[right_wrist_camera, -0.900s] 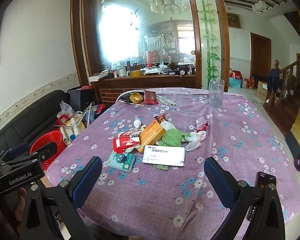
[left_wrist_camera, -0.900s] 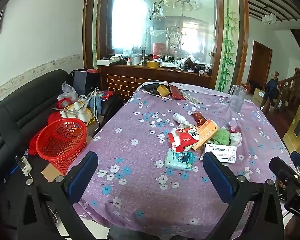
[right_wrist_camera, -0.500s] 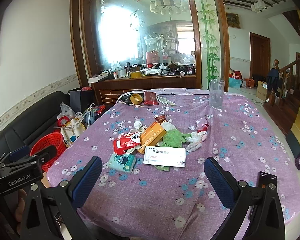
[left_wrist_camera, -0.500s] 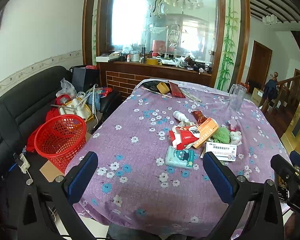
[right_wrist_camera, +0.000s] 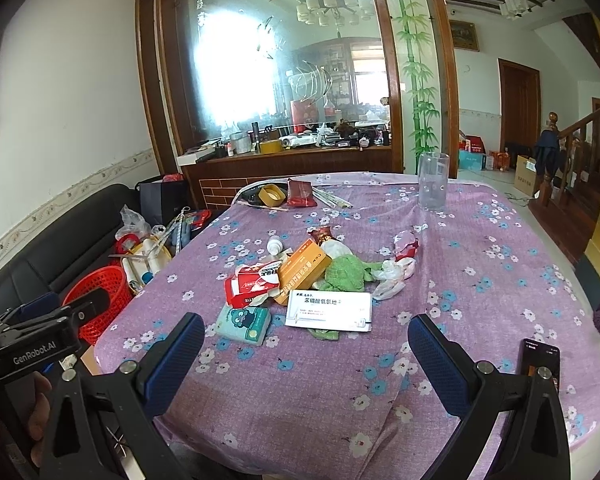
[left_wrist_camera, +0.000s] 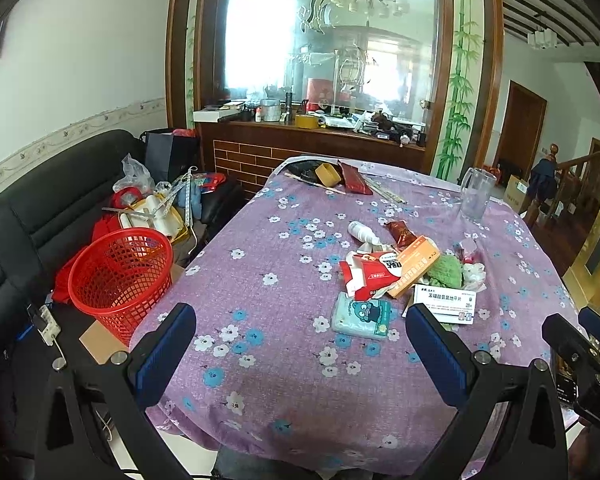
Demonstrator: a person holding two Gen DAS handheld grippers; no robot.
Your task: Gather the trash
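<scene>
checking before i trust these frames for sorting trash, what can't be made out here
- Red basket: the bottom inside is not clear through the mesh in the left wrist view; in the right wrist view the left gripper covers part of it.
- White medicine box: small print too tiny to read; in the left view a finger cuts its corner.
- Green cloth: what lies under it is hidden.
- Phone: partly behind the right gripper's frame.

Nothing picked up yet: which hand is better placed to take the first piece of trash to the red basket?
Left, probably. The red basket sits off the table's left edge, beside the left tongs, and the tissue pack lies just ahead. The right tongs, also open and empty, are farther from it.
</scene>
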